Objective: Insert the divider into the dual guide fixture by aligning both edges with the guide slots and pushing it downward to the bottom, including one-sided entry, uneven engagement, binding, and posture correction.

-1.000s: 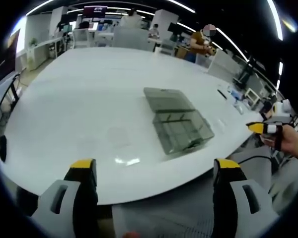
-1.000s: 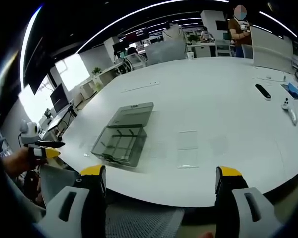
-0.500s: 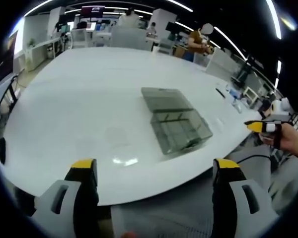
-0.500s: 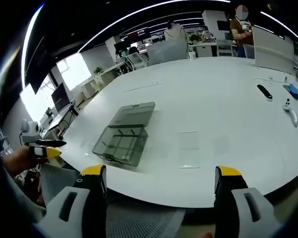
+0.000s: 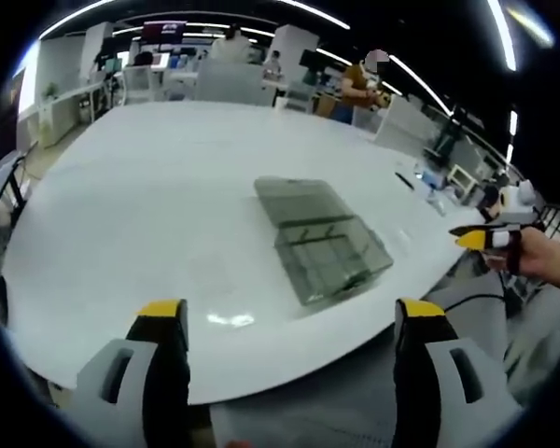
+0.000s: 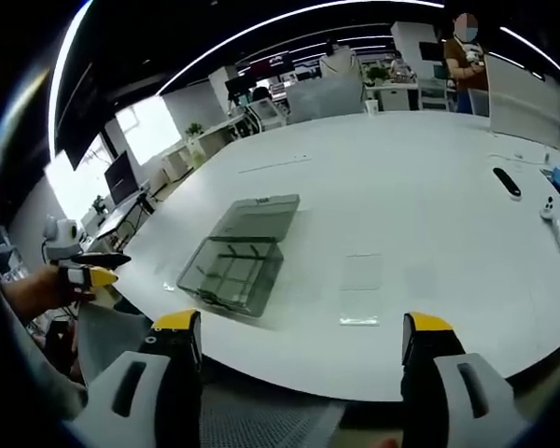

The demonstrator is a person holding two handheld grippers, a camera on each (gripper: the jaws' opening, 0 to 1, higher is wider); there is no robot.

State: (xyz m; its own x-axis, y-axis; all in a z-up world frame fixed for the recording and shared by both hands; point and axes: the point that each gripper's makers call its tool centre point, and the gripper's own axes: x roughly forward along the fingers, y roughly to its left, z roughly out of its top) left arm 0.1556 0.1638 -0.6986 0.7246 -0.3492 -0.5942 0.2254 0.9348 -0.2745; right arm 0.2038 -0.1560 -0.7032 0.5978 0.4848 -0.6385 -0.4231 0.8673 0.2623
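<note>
A smoky, translucent rectangular fixture [image 6: 241, 261] with its flat lid laid open is seen on the glossy white desk [image 6: 420, 187], near the front edge. A clear, thin rectangular divider [image 6: 360, 289] (barely visible) lies flat just beside the fixture. Both the left gripper [image 5: 289, 322] and right gripper [image 6: 294, 331] are held with fingers spread, short of the desk, nothing gripped.

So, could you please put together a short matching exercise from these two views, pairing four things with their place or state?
Things:
1. clear lidded box
2. flat clear divider
3. dark remote
4. right gripper

Places or states:
A. jaws wide apart, holding nothing
B. lying flat on the white table, right of the box in the right gripper view
C. lid swung open
D. far right on the table

Pairs: 1-C, 2-B, 3-D, 4-A
</note>
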